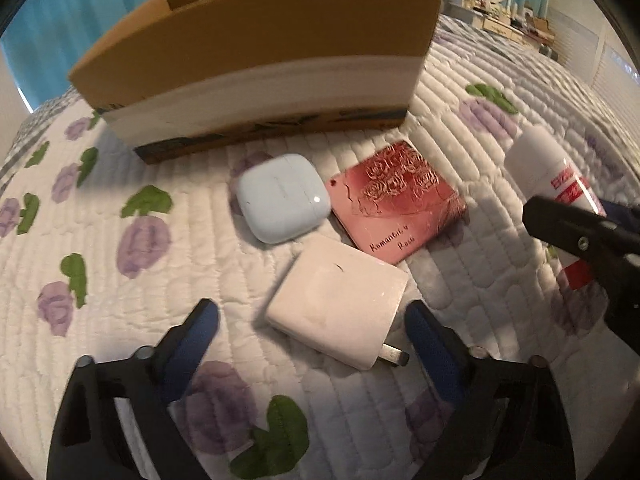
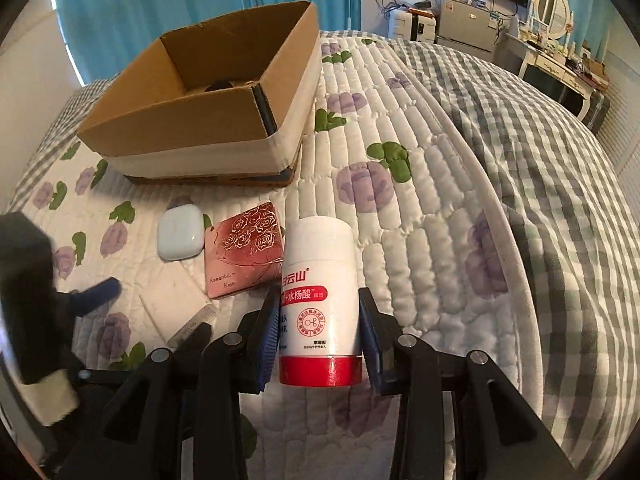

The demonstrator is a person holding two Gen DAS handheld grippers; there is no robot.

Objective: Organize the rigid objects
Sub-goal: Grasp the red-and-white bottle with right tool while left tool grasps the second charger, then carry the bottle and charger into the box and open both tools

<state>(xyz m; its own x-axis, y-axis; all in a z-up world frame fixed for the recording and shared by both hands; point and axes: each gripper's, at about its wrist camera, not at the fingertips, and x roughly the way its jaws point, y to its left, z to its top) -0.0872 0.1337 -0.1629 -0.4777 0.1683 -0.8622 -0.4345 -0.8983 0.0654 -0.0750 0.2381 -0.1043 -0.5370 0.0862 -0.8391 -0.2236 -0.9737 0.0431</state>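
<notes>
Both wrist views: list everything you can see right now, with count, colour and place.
cardboard box: one, brown with white band, far side of quilt, open top.
earbud case: one, pale blue, before the box.
compact: one, pink, rose-embossed, right of the earbud case.
charger plug: one, white, nearest, prongs showing.
bottle: one, white with red base, lying flat.
quilt: one, white with purple flowers.
left gripper: jaws open around the charger plug.
right gripper: jaws flanking the bottle.
</notes>
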